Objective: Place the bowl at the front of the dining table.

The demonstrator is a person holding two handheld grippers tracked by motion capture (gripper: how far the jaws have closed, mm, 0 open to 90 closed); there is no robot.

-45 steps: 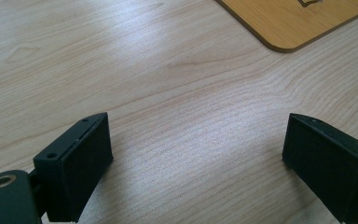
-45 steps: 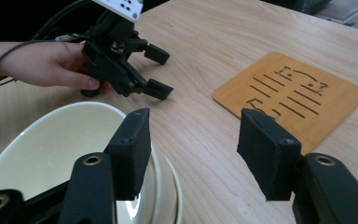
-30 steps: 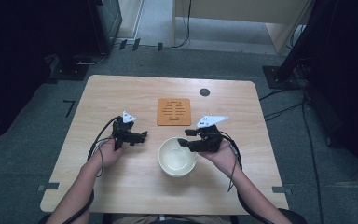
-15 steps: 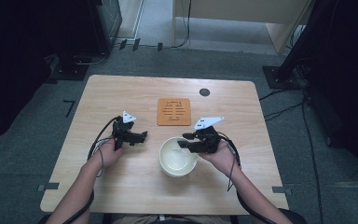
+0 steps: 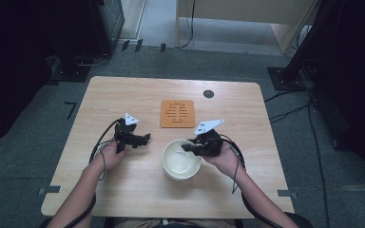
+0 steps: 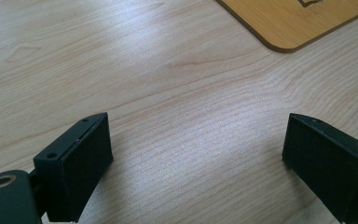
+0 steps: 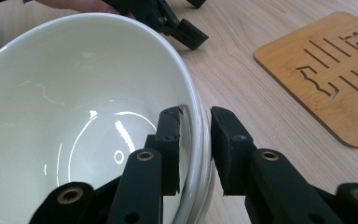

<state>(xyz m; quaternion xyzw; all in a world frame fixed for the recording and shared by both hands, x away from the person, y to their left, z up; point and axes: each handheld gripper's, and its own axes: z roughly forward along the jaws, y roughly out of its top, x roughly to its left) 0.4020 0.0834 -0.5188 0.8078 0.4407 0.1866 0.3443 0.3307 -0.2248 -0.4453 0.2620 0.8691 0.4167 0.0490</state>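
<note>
Right gripper view: right gripper point(image 7: 196, 140) jaws closing astride bowl point(image 7: 74, 107) rim

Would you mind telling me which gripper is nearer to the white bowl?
Right. The right gripper has its jaws astride the white bowl's rim, one inside and one outside, having just been closing. The left gripper sits open over bare table, apart from the bowl on its left.

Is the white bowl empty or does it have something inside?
Empty: the bowl shows only its bare, glossy inner wall and bottom in the right gripper view.
</note>
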